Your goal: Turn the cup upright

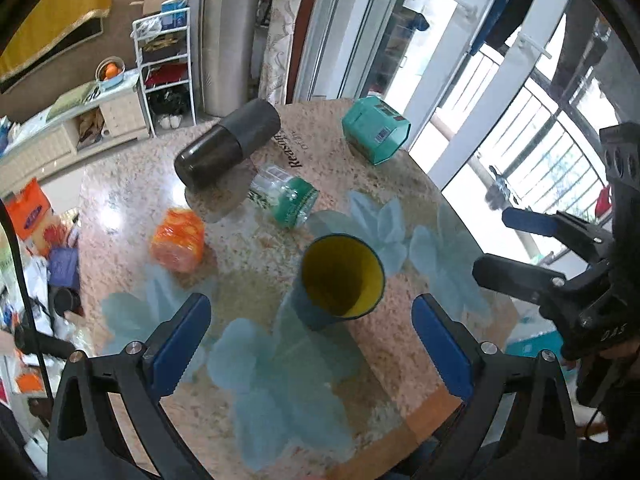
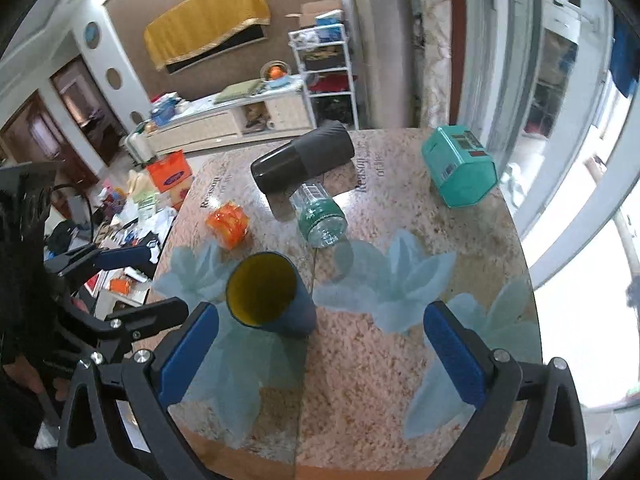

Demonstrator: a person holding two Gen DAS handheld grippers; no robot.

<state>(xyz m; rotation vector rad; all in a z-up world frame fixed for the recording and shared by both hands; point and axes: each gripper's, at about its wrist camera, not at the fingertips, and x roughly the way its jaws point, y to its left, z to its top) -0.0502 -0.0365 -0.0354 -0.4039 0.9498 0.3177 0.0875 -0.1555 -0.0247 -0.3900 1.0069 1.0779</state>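
Note:
A dark blue cup (image 1: 340, 280) with a yellow inside stands upright on the round patterned table (image 1: 360, 360), its mouth facing up. It also shows in the right wrist view (image 2: 268, 296). My left gripper (image 1: 312, 348) is open and empty, held above and just in front of the cup. My right gripper (image 2: 320, 356) is open and empty, to the right of the cup and above the table. In the left wrist view the right gripper (image 1: 516, 244) shows at the right edge, open. In the right wrist view the left gripper (image 2: 136, 280) shows at the left edge, open.
A black cylinder (image 1: 228, 146) lies on its side at the back of the table. A clear bottle with a green label (image 1: 286, 194) lies beside it. An orange packet (image 1: 178, 240) sits at the left and a teal box (image 1: 376, 128) at the back right.

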